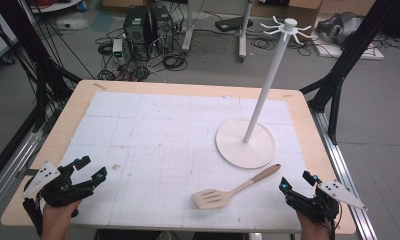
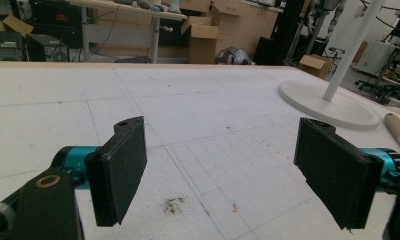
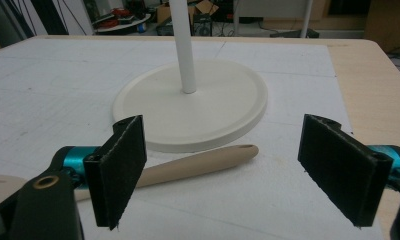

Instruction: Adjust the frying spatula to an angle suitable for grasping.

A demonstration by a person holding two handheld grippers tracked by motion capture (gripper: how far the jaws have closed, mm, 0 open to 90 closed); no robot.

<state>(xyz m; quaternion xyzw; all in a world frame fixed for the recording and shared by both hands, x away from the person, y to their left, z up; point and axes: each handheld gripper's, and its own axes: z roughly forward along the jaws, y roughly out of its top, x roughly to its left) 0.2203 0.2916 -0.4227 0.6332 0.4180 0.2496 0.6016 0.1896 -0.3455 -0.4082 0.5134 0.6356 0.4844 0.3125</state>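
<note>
A wooden slotted spatula (image 1: 233, 190) lies flat on the white mat near the front, blade to the left, handle pointing up-right toward the stand. A white rack stand (image 1: 268, 82) with hooks at its top rises from a round base (image 1: 245, 143). My left gripper (image 1: 91, 168) rests at the front left corner, open, with nothing between its jaws. My right gripper (image 1: 295, 180) sits at the front right, open, just right of the spatula's handle end. In the right gripper view the handle (image 3: 198, 162) lies beyond the open gripper (image 3: 228, 175), in front of the base (image 3: 188, 107).
The white gridded mat (image 1: 163, 135) covers most of the wooden table (image 1: 318, 150). Black frame legs stand at both sides of the table. Computers and cables sit on the floor beyond the far edge. The stand's base (image 2: 328, 102) shows in the left gripper view at right.
</note>
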